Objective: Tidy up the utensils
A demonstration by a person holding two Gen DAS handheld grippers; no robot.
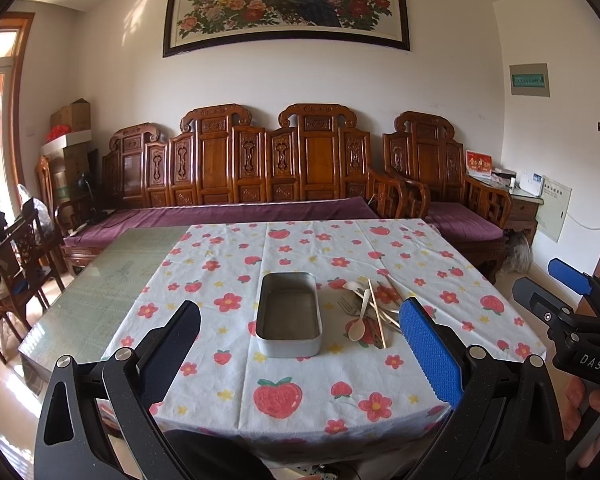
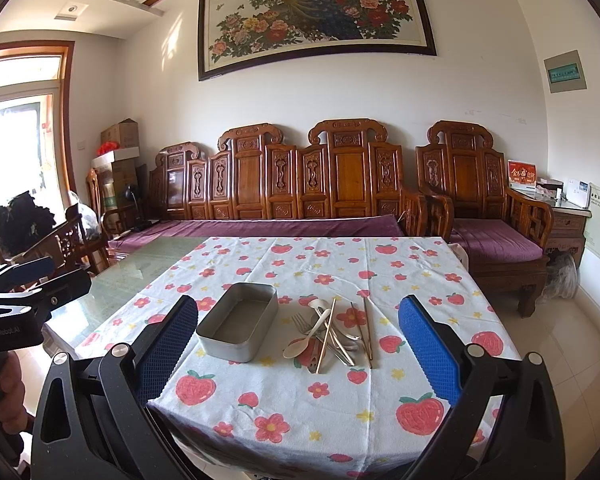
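Observation:
An empty metal tin [image 1: 289, 316] [image 2: 240, 322] stands on the strawberry tablecloth [image 1: 300, 392] [image 2: 300, 400]. To its right lies a pile of utensils [image 1: 370, 314] [image 2: 334, 334]: a cream spoon [image 1: 358, 326] [image 2: 302, 344], a metal fork [image 1: 348, 306] [image 2: 302, 322], gold chopsticks [image 1: 377, 316] [image 2: 367, 330] and more cutlery. My left gripper [image 1: 300, 354] is open and empty, held before the table's near edge. My right gripper [image 2: 300, 354] is open and empty, also short of the table. The right gripper shows at the far right of the left wrist view [image 1: 568, 300]; the left gripper shows at the far left of the right wrist view [image 2: 24, 280].
Bare glass tabletop [image 1: 112, 280] [image 2: 148, 260] lies left of the cloth. A carved wooden sofa with purple cushions [image 1: 240, 184] [image 2: 300, 192] stands behind the table, an armchair [image 1: 440, 184] [image 2: 480, 200] to its right, wooden chairs [image 1: 20, 264] at the left.

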